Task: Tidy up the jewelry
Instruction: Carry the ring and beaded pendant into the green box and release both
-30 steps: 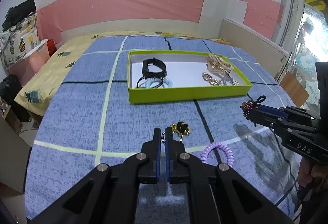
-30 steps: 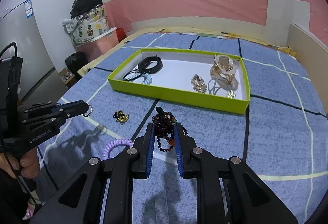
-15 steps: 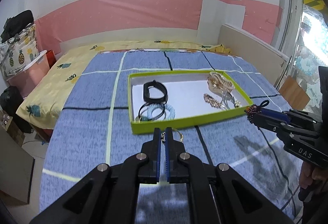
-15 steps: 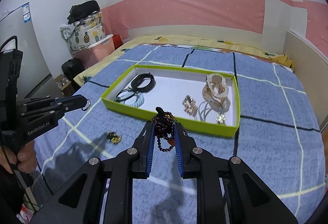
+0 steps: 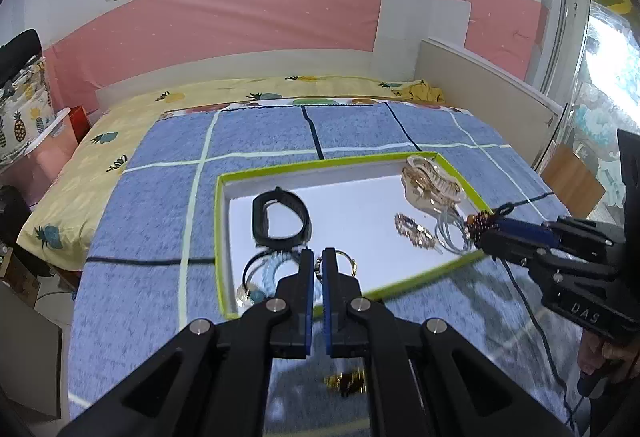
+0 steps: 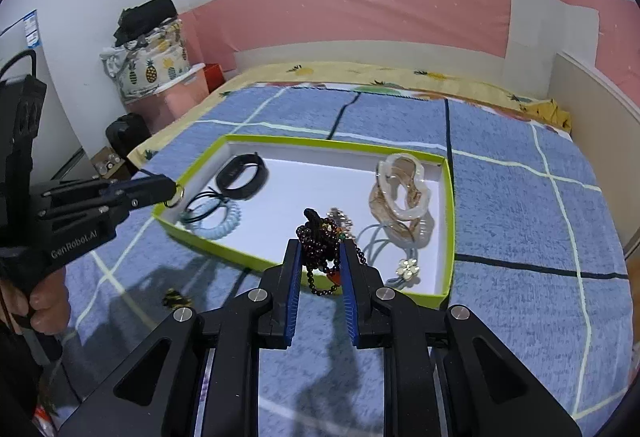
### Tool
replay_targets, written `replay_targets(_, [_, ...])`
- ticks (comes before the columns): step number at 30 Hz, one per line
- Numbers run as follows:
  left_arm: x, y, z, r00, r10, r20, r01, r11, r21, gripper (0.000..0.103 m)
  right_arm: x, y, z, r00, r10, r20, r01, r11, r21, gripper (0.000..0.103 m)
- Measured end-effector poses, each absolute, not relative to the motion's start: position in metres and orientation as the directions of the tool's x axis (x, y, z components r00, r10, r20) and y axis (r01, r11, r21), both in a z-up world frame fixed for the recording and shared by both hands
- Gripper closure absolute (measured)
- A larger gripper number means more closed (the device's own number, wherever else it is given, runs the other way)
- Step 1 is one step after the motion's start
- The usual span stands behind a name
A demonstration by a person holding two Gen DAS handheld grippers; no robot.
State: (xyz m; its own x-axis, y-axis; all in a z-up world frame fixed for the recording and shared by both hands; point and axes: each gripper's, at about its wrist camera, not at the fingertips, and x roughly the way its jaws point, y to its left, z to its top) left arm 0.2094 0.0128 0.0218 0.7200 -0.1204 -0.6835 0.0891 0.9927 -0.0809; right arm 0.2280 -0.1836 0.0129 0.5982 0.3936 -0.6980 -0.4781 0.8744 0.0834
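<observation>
Gold metal, a thin ring (image 5: 343, 262), was pinched between the nearly shut left gripper (image 5: 319, 264) over the green tray's (image 5: 219, 237) near-left corner; a low release there was judged best.

Glossy dark beads, a bracelet (image 6: 320, 241), were clamped in the slightly parted right gripper (image 6: 320, 253) above the tray's near rim (image 6: 224, 249), beside the translucent hair claw (image 6: 402, 197).

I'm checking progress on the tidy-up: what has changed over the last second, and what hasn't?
Both hand-held grippers have travelled from the blanket toward the green tray. The left hand-held gripper now holds its gold ring over the tray's near edge; the right hand-held gripper holds the dark bead bracelet over it. Nothing was released. The gold trinket stays on the blanket.
</observation>
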Motion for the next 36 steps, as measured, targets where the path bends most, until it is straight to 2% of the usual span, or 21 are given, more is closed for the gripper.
replay_targets(23, [0.271,-0.014,-0.026,0.617,-0.17,-0.769,0.162,0.983,-0.088,0.099,0.277,-0.188,-0.026,0.522,0.35,-0.778,-0.43,0.896,0.114,0.083])
replay_targets(36, [0.275,-0.018,-0.033,0.599,-0.168,-0.783,0.177,0.981,-0.076,0.099,0.277,-0.193,-0.026,0.523,0.352,-0.777,-0.422,0.898,0.123,0.075])
